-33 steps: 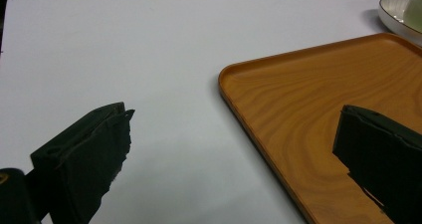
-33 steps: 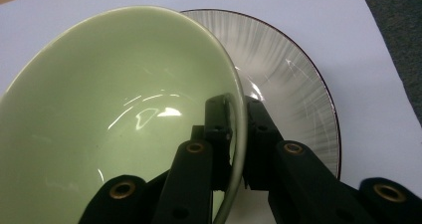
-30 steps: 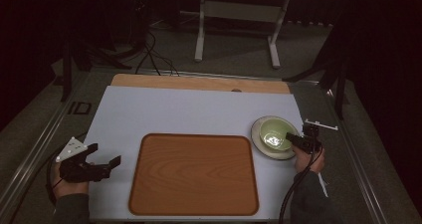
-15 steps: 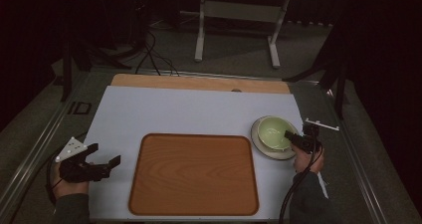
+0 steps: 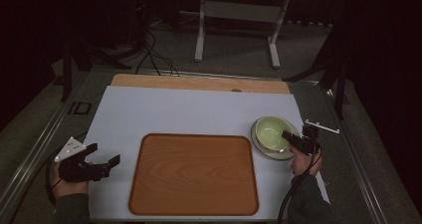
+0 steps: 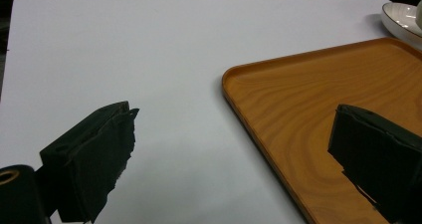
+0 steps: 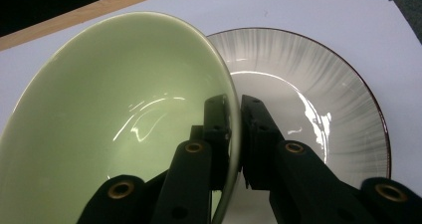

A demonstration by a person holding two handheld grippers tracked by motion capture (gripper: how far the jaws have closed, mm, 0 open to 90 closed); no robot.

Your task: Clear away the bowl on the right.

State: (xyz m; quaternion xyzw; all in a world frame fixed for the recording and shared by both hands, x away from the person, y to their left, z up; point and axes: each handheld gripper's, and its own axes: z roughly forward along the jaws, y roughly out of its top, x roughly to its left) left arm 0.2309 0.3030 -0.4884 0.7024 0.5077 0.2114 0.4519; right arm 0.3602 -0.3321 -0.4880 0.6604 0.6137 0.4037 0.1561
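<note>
The right claw [image 7: 236,129] has tipped the green bowl [image 7: 124,114] up off its plate [image 7: 318,99], clamped on the rim, while the left claw [image 6: 234,154] waits apart beside the tray [image 5: 194,174], which as yet carries nothing

White table [image 5: 199,112] with tray [image 5: 194,174], plate [image 5: 272,152]

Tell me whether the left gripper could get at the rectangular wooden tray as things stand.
Probably yes. The left gripper sits open at the left edge of the rectangular wooden tray, with bare white table between them. The right gripper is busy away on the pale green bowl.
</note>
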